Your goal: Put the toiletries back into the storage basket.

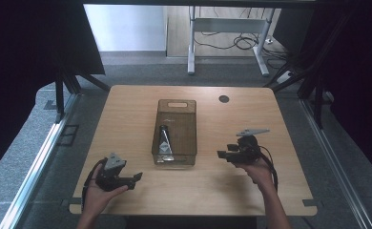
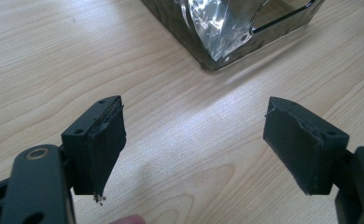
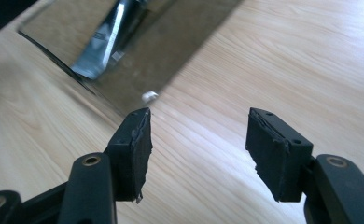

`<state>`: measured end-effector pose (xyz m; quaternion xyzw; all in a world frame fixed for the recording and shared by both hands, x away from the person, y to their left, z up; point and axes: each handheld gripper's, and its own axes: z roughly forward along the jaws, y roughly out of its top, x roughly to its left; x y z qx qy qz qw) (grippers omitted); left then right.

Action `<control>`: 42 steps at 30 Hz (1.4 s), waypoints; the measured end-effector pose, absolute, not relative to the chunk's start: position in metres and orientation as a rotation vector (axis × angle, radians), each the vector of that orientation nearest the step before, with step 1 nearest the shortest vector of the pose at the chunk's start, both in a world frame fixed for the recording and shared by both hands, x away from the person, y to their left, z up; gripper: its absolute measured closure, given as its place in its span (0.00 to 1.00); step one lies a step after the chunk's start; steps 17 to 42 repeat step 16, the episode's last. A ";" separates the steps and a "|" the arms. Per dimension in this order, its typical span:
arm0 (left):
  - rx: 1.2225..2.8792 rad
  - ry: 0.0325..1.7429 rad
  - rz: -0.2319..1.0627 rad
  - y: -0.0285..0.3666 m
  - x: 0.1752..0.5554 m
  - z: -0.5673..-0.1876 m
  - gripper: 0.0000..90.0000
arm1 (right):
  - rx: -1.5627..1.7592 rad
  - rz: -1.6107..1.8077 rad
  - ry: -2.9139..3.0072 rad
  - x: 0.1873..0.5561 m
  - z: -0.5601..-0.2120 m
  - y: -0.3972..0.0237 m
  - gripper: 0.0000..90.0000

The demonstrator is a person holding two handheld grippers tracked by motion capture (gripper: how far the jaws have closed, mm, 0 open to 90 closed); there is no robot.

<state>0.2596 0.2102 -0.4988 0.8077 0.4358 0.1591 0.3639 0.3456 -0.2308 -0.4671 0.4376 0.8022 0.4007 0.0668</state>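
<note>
We saw a smoky, see-through brown bin (image 1: 174, 131) sitting at the table's (image 1: 127, 109) centre, long and rectangular, with a slot handle cut into its far short wall at 12 o'clock. Inside it lay one pouch (image 1: 164, 140), dark and tapered toward the top, with a shiny silvery foil patch near its lower end; it lay lengthwise along the bin's left half, closer to the near wall. In the left gripper view the foil (image 2: 217, 25) looked crinkled and reflective behind the tinted wall, and in the right gripper view the pouch (image 3: 103, 44) showed as a dark strip with bright silver edges. We had the left gripper (image 1: 137, 177) at about 7 o'clock from the bin, low over the wood, its jaws spread wide with only bare table between them. The right gripper (image 1: 221, 154) sat at about 4 o'clock from the bin, just beside its near right corner and pointing toward it, jaws also wide apart and holding nothing. Neither gripper touched the bin. A dark round hole (image 1: 223, 98) marked the table at 1 o'clock from the bin.
</note>
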 end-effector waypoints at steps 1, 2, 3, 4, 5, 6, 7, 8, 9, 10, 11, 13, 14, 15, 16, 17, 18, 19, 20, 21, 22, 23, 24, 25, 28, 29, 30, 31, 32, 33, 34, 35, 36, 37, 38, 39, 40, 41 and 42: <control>2.079 1.124 0.410 0.210 0.260 -0.499 0.24 | 1.318 1.204 2.405 0.342 -0.470 -0.236 0.46; 2.078 1.127 0.411 0.209 0.260 -0.500 0.24 | 1.323 1.193 2.396 0.339 -0.473 -0.240 0.46; 2.084 1.125 0.409 0.208 0.260 -0.500 0.24 | 1.326 1.176 2.387 0.337 -0.476 -0.244 0.46; 2.087 1.125 0.409 0.207 0.259 -0.500 0.24 | 1.328 1.167 2.379 0.335 -0.479 -0.247 0.46; 2.088 1.124 0.408 0.206 0.259 -0.501 0.24 | 1.330 1.169 2.375 0.333 -0.482 -0.250 0.46; 2.090 1.123 0.408 0.205 0.259 -0.501 0.24 | 1.337 1.177 2.373 0.331 -0.484 -0.253 0.46; 2.093 1.121 0.408 0.205 0.259 -0.501 0.24 | 1.339 1.184 2.369 0.330 -0.487 -0.255 0.47; 2.093 1.120 0.408 0.205 0.259 -0.501 0.24 | 1.346 1.186 2.365 0.330 -0.488 -0.258 0.47; 2.096 1.116 0.406 0.204 0.259 -0.501 0.24 | 1.352 1.177 2.368 0.330 -0.489 -0.259 0.47; 2.097 1.114 0.406 0.204 0.259 -0.501 0.24 | 1.350 1.166 2.366 0.330 -0.488 -0.260 0.47; 2.097 1.113 0.405 0.204 0.259 -0.501 0.24 | 1.343 1.176 2.359 0.330 -0.488 -0.261 0.47; 2.095 1.113 0.408 0.204 0.259 -0.501 0.24 | 1.344 1.200 2.347 0.329 -0.487 -0.263 0.47; 2.093 1.113 0.407 0.205 0.259 -0.501 0.24 | 1.338 1.201 2.343 0.328 -0.487 -0.263 0.47; 2.093 1.112 0.407 0.205 0.259 -0.500 0.24 | 1.336 1.204 2.338 0.328 -0.488 -0.263 0.46; 2.090 1.109 0.407 0.206 0.259 -0.500 0.24 | 1.337 1.201 2.339 0.327 -0.488 -0.263 0.45; 2.090 1.109 0.407 0.206 0.259 -0.500 0.24 | 1.337 1.201 2.339 0.327 -0.488 -0.263 0.45; 2.090 1.109 0.407 0.206 0.259 -0.500 0.24 | 1.337 1.201 2.339 0.327 -0.488 -0.263 0.45; 2.090 1.109 0.407 0.206 0.259 -0.500 0.24 | 1.337 1.201 2.339 0.327 -0.488 -0.263 0.45; 2.090 1.109 0.407 0.206 0.259 -0.500 0.24 | 1.337 1.201 2.339 0.327 -0.488 -0.263 0.45; 2.090 1.109 0.407 0.206 0.259 -0.500 0.24 | 1.337 1.201 2.339 0.327 -0.488 -0.263 0.45; 2.090 1.109 0.407 0.206 0.259 -0.500 0.24 | 1.337 1.201 2.339 0.327 -0.488 -0.263 0.45; 2.090 1.109 0.407 0.206 0.259 -0.500 0.24 | 1.337 1.201 2.339 0.327 -0.488 -0.263 0.45; 2.090 1.109 0.407 0.206 0.259 -0.500 0.24 | 1.337 1.201 2.339 0.327 -0.488 -0.263 0.45; 2.090 1.109 0.407 0.206 0.259 -0.500 0.24 | 1.337 1.201 2.339 0.327 -0.488 -0.263 0.45; 2.090 1.109 0.407 0.206 0.259 -0.500 0.24 | 1.337 1.201 2.339 0.327 -0.488 -0.263 0.45; 2.090 1.109 0.407 0.206 0.259 -0.500 0.24 | 1.337 1.201 2.339 0.327 -0.488 -0.263 0.45; 2.090 1.109 0.407 0.206 0.259 -0.500 0.24 | 1.337 1.201 2.339 0.327 -0.488 -0.263 0.45; 2.090 1.109 0.407 0.206 0.259 -0.500 0.24 | 1.337 1.201 2.339 0.327 -0.488 -0.263 0.45; 2.090 1.109 0.407 0.206 0.259 -0.500 0.24 | 1.337 1.201 2.339 0.327 -0.488 -0.263 0.45; 2.090 1.109 0.407 0.206 0.259 -0.500 0.24 | 1.337 1.201 2.339 0.327 -0.488 -0.263 0.45; 2.090 1.109 0.407 0.206 0.259 -0.500 0.24 | 1.337 1.201 2.339 0.327 -0.488 -0.263 0.45; 2.090 1.109 0.407 0.206 0.259 -0.500 0.24 | 1.337 1.201 2.339 0.327 -0.488 -0.263 0.45; 2.090 1.109 0.407 0.206 0.259 -0.500 0.24 | 1.337 1.201 2.339 0.327 -0.488 -0.263 0.45; 2.090 1.109 0.407 0.206 0.259 -0.500 0.24 | 1.337 1.201 2.339 0.327 -0.488 -0.263 0.45; 2.090 1.109 0.407 0.206 0.259 -0.500 0.24 | 1.337 1.201 2.339 0.327 -0.488 -0.263 0.45; 2.090 1.109 0.407 0.206 0.259 -0.500 0.24 | 1.337 1.201 2.339 0.327 -0.488 -0.263 0.45; 2.090 1.109 0.407 0.206 0.259 -0.500 0.24 | 1.337 1.201 2.339 0.327 -0.488 -0.263 0.45; 2.090 1.109 0.407 0.206 0.259 -0.500 0.24 | 1.337 1.201 2.339 0.327 -0.488 -0.263 0.45; 2.090 1.109 0.407 0.206 0.259 -0.500 0.24 | 1.337 1.201 2.339 0.327 -0.488 -0.263 0.45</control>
